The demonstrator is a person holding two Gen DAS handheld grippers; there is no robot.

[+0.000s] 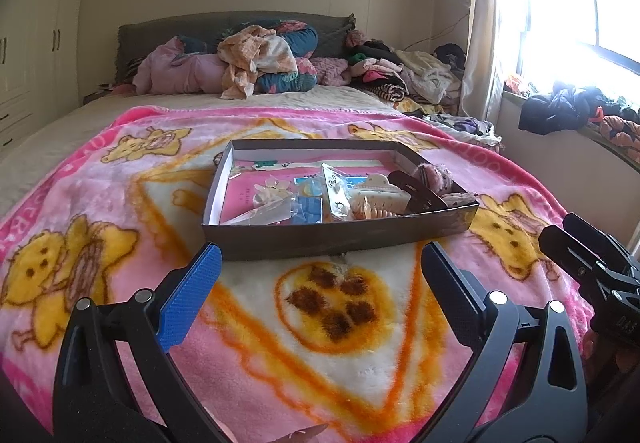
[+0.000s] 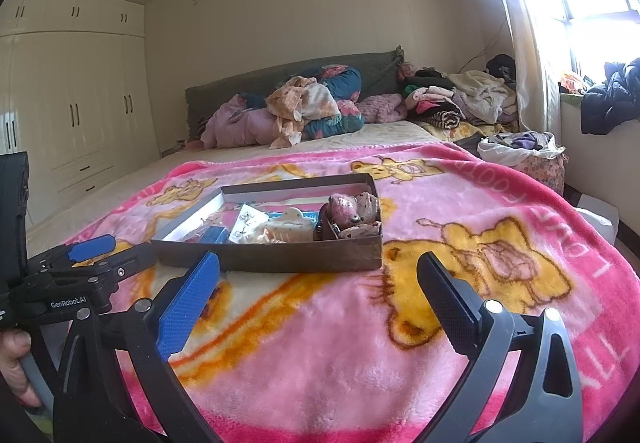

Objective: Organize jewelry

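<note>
Both tools hover over the pink blanket (image 1: 120, 171), the left gripper (image 1: 320, 263) and right gripper (image 2: 318, 273) each spread wide and empty; "GenRobot.AI" is printed on the left one. At twelve o'clock lies the box (image 1: 340, 239) of hair clips (image 1: 380, 199) and packets.

My left wrist camera looks forward, low over the blanket (image 1: 120, 211), straight at the box (image 1: 340, 239), which is near. My right wrist camera stands more to the right and a little farther back; the box (image 2: 280, 255) sits left of centre. Both views share the box, the blanket, the bed (image 2: 360, 139) and the window side.
</note>
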